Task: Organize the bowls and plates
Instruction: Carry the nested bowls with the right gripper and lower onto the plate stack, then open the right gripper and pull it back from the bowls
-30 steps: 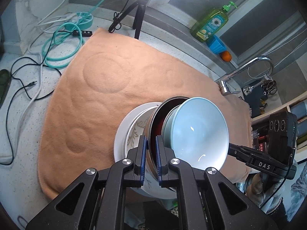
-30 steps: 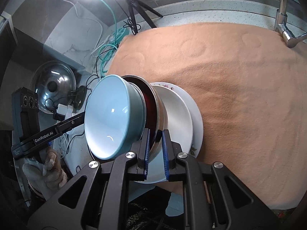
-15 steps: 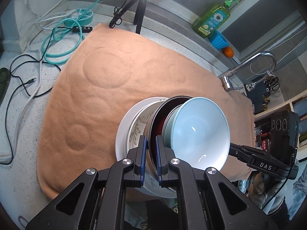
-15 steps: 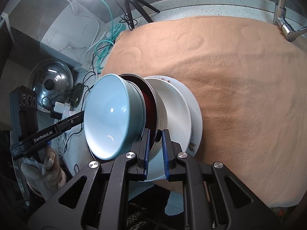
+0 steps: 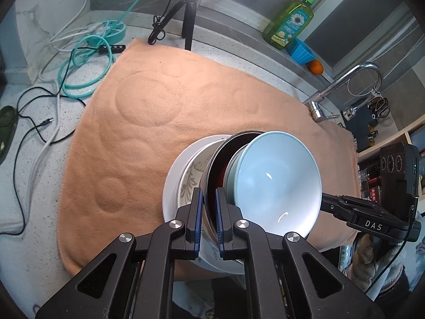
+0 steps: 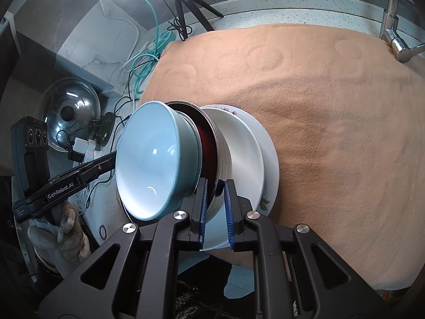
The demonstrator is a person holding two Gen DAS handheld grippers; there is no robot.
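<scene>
A nested stack is held on edge between both grippers above the front edge of the orange mat (image 5: 164, 111). It is a light blue bowl (image 5: 276, 180) inside a steel bowl (image 5: 212, 170) with a dark red inside, against two white plates (image 5: 175, 183). My left gripper (image 5: 208, 215) is shut on the steel bowl's rim. My right gripper (image 6: 215, 207) is shut on the opposite rim of the steel bowl (image 6: 219, 164). The blue bowl (image 6: 148, 159) and white plates (image 6: 252, 154) show in the right wrist view too.
A faucet (image 5: 342, 87) stands at the mat's far right. A green soap bottle (image 5: 289, 24), a blue cup (image 5: 300, 50) and an orange (image 5: 315, 67) sit on the back ledge. Cables (image 5: 87, 66) and a tripod (image 5: 186, 13) lie far left. A pot lid (image 6: 69, 111) lies left.
The stack and both grippers have drifted slightly toward the mat. Both grips are unchanged.
</scene>
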